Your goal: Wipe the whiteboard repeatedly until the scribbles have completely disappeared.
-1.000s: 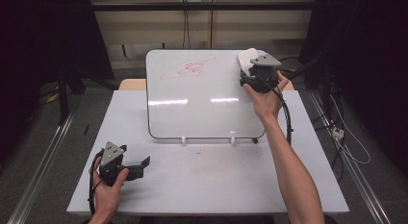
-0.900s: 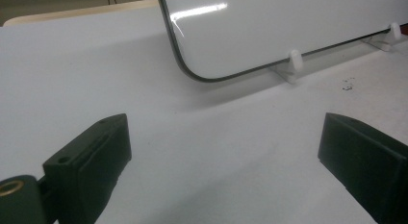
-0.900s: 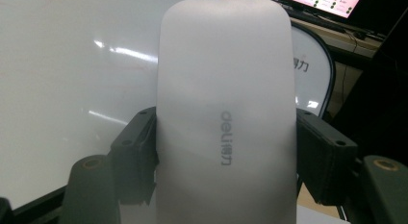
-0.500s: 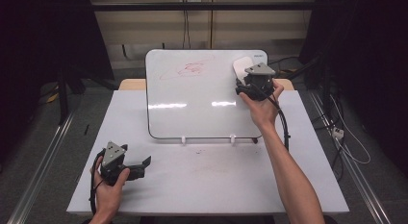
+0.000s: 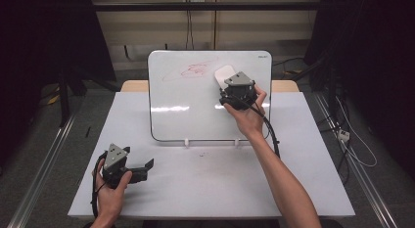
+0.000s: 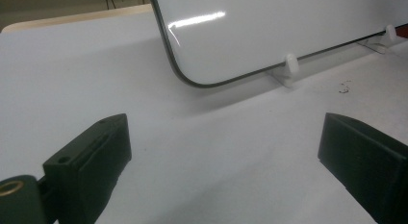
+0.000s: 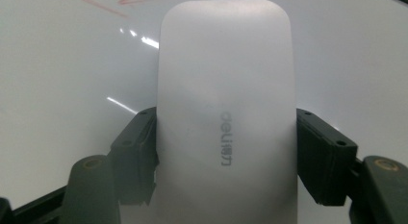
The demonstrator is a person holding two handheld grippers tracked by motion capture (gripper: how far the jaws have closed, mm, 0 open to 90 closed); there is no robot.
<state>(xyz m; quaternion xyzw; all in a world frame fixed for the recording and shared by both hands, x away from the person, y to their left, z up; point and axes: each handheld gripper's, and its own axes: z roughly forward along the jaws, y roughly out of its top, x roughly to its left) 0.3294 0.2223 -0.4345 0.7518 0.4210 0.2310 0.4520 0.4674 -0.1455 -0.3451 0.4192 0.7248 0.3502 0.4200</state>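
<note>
Right gripper [image 5: 234, 91] slid the eraser [image 5: 225, 74] leftward from the whiteboard's [image 5: 195, 115] top right corner toward the red scribble [image 5: 193, 70].
Its jaws were clamped on the eraser's long sides, flat against the whiteboard, just right of the scribble. Looked like a light, stiff, smooth plastic shell, so kinda slippery; gripping mid-body across the sides seemed right. Left gripper [image 5: 142, 168] sat wide open and empty near the whiteboard's bottom left corner.
</note>
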